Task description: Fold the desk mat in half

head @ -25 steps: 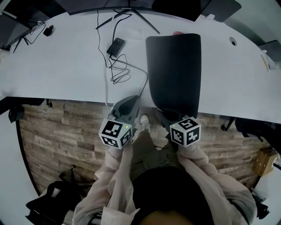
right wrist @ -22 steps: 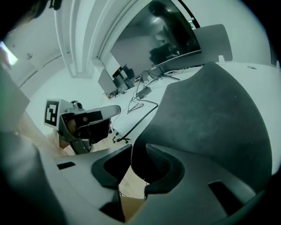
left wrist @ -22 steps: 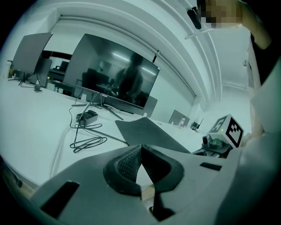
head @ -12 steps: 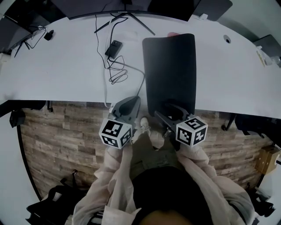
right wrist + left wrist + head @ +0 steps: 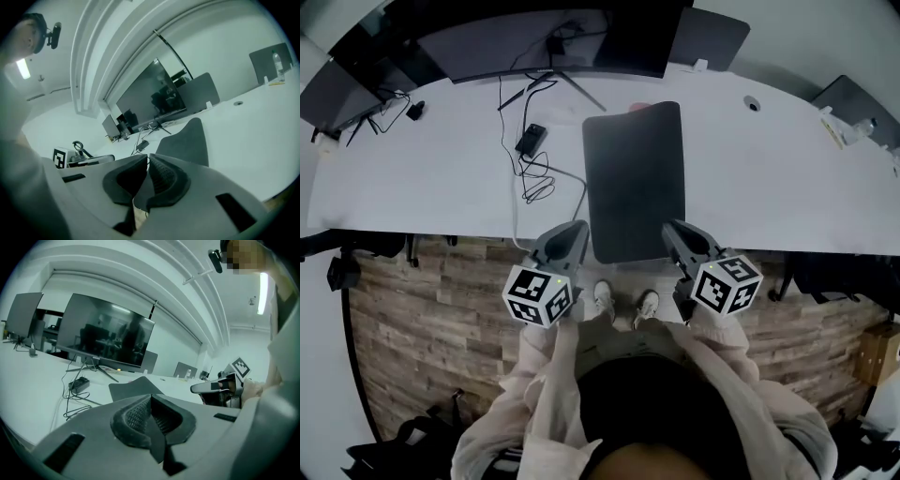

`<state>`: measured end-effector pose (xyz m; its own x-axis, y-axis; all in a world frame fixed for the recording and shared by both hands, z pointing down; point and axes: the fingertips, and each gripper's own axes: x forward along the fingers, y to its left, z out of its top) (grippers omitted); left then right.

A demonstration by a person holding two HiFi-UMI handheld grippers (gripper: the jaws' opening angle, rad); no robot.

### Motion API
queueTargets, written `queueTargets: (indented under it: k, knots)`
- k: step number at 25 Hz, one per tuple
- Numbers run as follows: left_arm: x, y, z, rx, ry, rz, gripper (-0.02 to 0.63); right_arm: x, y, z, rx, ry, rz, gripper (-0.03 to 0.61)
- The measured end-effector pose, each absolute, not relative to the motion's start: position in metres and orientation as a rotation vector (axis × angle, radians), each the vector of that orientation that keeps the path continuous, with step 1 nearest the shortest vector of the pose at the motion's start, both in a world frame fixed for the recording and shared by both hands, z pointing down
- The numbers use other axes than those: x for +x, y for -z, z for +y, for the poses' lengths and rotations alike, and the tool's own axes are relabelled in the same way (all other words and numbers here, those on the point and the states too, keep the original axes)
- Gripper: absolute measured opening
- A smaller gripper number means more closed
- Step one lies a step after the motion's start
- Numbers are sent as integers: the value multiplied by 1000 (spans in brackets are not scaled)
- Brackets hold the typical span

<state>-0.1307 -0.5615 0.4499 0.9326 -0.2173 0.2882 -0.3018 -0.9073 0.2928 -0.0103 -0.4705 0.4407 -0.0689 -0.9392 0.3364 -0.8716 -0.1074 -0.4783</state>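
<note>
The dark desk mat [image 5: 635,183] lies as a long narrow rectangle on the white desk [image 5: 441,178], its near end just over the front edge. My left gripper [image 5: 574,232] hovers at the desk's front edge, left of the mat's near corner, jaws together and empty. My right gripper [image 5: 673,230] is by the mat's near right corner, its jaws closing with nothing between them. In the left gripper view the mat [image 5: 133,387] lies ahead past the left gripper [image 5: 150,398], with the right gripper [image 5: 213,387] off to the right. The right gripper view shows the right gripper [image 5: 147,157] before the mat [image 5: 185,140].
A wide monitor [image 5: 553,42] on a stand sits at the back of the desk. A power adapter with looped cables [image 5: 530,150] lies left of the mat. A smaller screen [image 5: 342,89] stands far left. Below the desk edge are a wooden floor [image 5: 422,300] and the person's shoes [image 5: 623,305].
The right gripper sat at the mat's near end, opened there, then drew back and closed empty. The head view pulled back. The left gripper stayed shut near the desk edge.
</note>
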Motion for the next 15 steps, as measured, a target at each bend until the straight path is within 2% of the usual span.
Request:
queueTargets:
  k: [1,8,15]
  knots:
    - [-127,-443,-558,2766,-347,-376,26,-4,-434,-466,-2077,890,2009,15]
    - [-115,-402,-544,2838,-283,-377,26,27,-399,-440,-2145,743,1995,14]
    - [-99,-396,-530,2841,-264,-397,26,47,-392,-414,-2233,681,2024,14]
